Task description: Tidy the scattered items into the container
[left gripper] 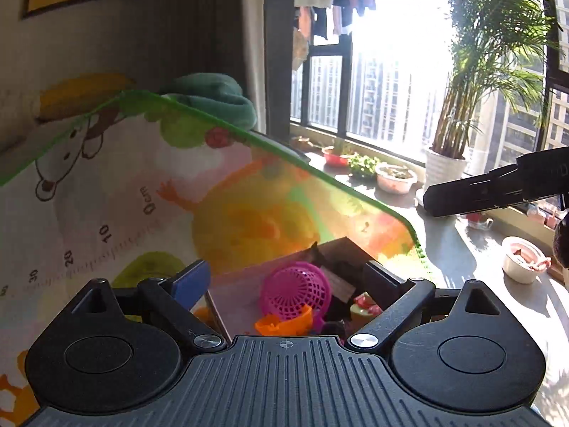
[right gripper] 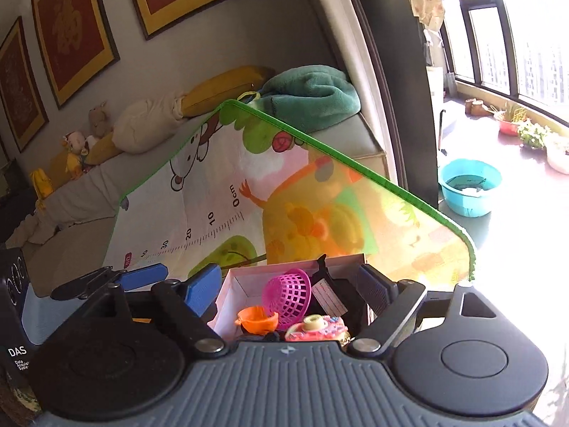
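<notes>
An open cardboard box (left gripper: 341, 247) (right gripper: 242, 284) sits on the play mat just beyond both grippers. Inside it lie a pink mesh basket (left gripper: 295, 295) (right gripper: 288, 297), an orange toy cup (left gripper: 284, 322) (right gripper: 258, 318), a pink-and-yellow toy (left gripper: 362, 307) (right gripper: 316, 325) and a black item with a label (right gripper: 330, 297). My left gripper (left gripper: 288, 281) hangs over the box, open, with nothing between its fingers. My right gripper (right gripper: 290, 288) is open above the same box and holds nothing. One black finger (left gripper: 480, 195) of the right gripper shows in the left wrist view.
The cartoon play mat (left gripper: 142, 195) (right gripper: 213, 206) has a green edge and a printed ruler. Behind it is a sofa with cushions (right gripper: 142, 124) and a green blanket (right gripper: 313, 96). A blue basin (right gripper: 469, 185), potted plants (left gripper: 444, 163) and a white bowl (left gripper: 522, 259) stand by the window.
</notes>
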Motion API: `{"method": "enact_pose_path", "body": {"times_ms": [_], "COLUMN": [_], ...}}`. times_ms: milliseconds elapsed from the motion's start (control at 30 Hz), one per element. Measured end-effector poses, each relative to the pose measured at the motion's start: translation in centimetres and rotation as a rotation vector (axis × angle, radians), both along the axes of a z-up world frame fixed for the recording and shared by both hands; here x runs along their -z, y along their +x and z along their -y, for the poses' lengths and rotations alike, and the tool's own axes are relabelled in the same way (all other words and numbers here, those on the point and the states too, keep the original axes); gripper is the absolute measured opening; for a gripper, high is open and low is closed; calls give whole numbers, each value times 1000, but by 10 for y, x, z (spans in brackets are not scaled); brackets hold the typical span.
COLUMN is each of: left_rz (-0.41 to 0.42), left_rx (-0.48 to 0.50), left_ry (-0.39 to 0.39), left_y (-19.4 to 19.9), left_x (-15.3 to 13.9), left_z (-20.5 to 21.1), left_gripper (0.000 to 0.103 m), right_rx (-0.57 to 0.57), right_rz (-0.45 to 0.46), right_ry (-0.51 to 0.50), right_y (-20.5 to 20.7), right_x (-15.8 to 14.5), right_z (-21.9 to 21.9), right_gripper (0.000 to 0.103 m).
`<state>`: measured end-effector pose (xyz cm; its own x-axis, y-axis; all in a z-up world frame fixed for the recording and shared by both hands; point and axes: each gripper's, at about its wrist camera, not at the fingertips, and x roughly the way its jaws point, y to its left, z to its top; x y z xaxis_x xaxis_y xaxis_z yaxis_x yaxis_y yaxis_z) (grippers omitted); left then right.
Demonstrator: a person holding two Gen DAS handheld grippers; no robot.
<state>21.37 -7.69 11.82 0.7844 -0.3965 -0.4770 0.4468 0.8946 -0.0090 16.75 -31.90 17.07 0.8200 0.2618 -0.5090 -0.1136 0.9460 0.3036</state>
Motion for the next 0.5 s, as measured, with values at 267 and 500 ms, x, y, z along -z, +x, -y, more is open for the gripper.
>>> {"method": "enact_pose_path", "body": {"times_ms": [267, 500], "left_rz": [-65, -105], "left_rx": [-183, -291], "left_ry": [122, 89], "left_y": [-68, -112], "left_x": [65, 90], "left_z": [-70, -121], "left_gripper": [102, 103], "right_rx": [-25, -188], "right_rz": [-29, -47], "right_ry": [-78, -197], "right_y": [6, 5], "right_x": [21, 38], "right_z": [-39, -131], "right_gripper": [85, 85]}}
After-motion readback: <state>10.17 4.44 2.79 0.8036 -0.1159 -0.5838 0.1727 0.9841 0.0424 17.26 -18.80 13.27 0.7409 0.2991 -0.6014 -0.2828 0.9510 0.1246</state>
